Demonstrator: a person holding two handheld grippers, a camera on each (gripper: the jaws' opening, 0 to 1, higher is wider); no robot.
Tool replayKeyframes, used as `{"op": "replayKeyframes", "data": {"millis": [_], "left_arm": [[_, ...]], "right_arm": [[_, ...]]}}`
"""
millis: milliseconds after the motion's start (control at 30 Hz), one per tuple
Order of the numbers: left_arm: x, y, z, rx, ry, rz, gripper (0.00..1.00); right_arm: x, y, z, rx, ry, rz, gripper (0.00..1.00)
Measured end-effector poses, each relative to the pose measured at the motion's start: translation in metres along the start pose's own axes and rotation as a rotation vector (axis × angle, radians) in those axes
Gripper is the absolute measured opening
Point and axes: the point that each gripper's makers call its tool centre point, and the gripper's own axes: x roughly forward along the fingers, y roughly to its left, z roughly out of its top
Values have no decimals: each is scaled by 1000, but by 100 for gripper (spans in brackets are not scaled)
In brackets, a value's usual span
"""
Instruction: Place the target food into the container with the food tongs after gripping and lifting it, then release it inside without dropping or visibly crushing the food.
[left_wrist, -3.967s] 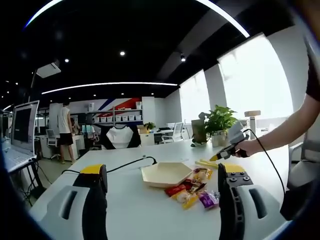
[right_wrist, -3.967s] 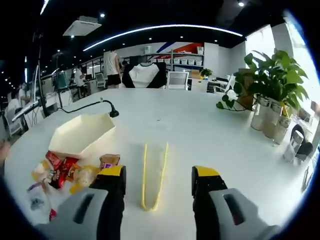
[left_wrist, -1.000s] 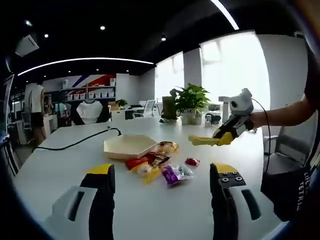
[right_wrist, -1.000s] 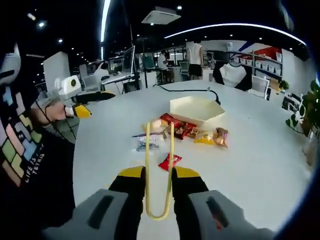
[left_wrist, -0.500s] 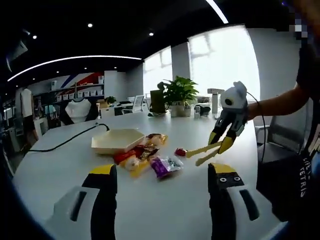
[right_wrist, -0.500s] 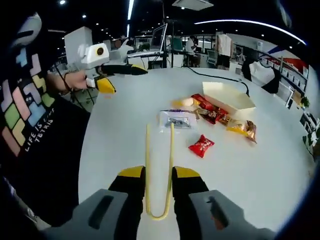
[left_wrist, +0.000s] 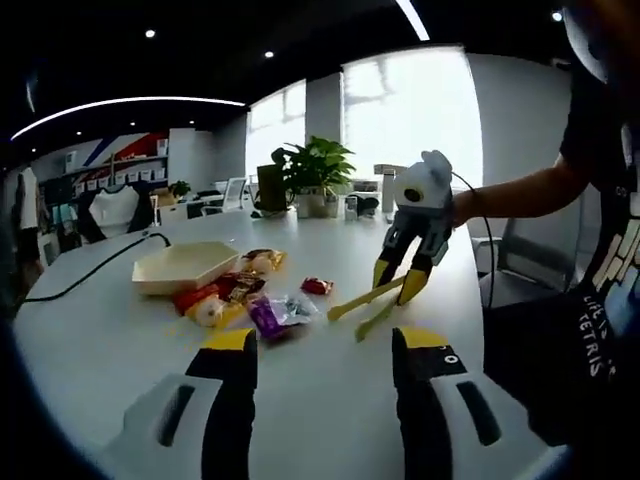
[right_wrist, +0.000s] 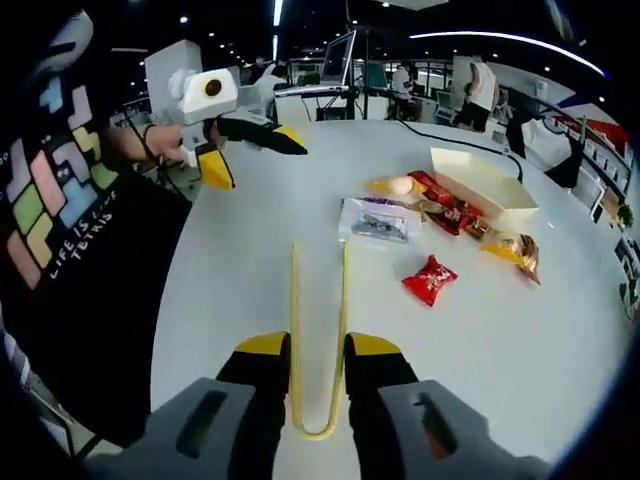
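My right gripper (right_wrist: 318, 345) is shut on yellow food tongs (right_wrist: 318, 300), whose two arms point out over the white table (right_wrist: 250, 230). Ahead of the tong tips lie a clear packet (right_wrist: 378, 220) and a red packet (right_wrist: 431, 279), apart from the tongs. Beyond them is a pile of wrapped snacks (right_wrist: 440, 215) beside the beige hexagonal container (right_wrist: 483, 183). In the left gripper view my left gripper (left_wrist: 323, 345) stands open with nothing in it. There the right gripper (left_wrist: 405, 270) holds the tongs (left_wrist: 365, 300) tilted down, right of the red packet (left_wrist: 317, 287), the snacks (left_wrist: 230, 295) and the container (left_wrist: 185, 265).
My left gripper (right_wrist: 250, 150) comes into the right gripper view at upper left, above the table's near edge. A person in a black patterned shirt (right_wrist: 60, 200) stands along that edge. Potted plants (left_wrist: 310, 165) and a black cable (left_wrist: 90, 270) sit at the far side.
In the left gripper view the right gripper with the tongs now appears closer and further left, nearer the red packet. Both cameras have moved, and the left gripper looks larger in the right gripper view.
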Motion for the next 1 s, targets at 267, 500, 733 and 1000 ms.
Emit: {"op": "replayKeyframes", "data": {"millis": [267,500,733,1000], "left_arm": [[12,-9,-3,25,34,-61,54],[25,-17,-1,55,53,-134,49],[44,-25,-5,122,92,-224,47],[58,-32,-13,138,125,-312,37]], "right_arm": [[-2,-1,0,-11,-19,-12,19],[-22,-2,17,-12,-116,-51,38],[-43,-17,18,65,-184,-164,38],[-63,-22,24,146,-300,-256,42]]}}
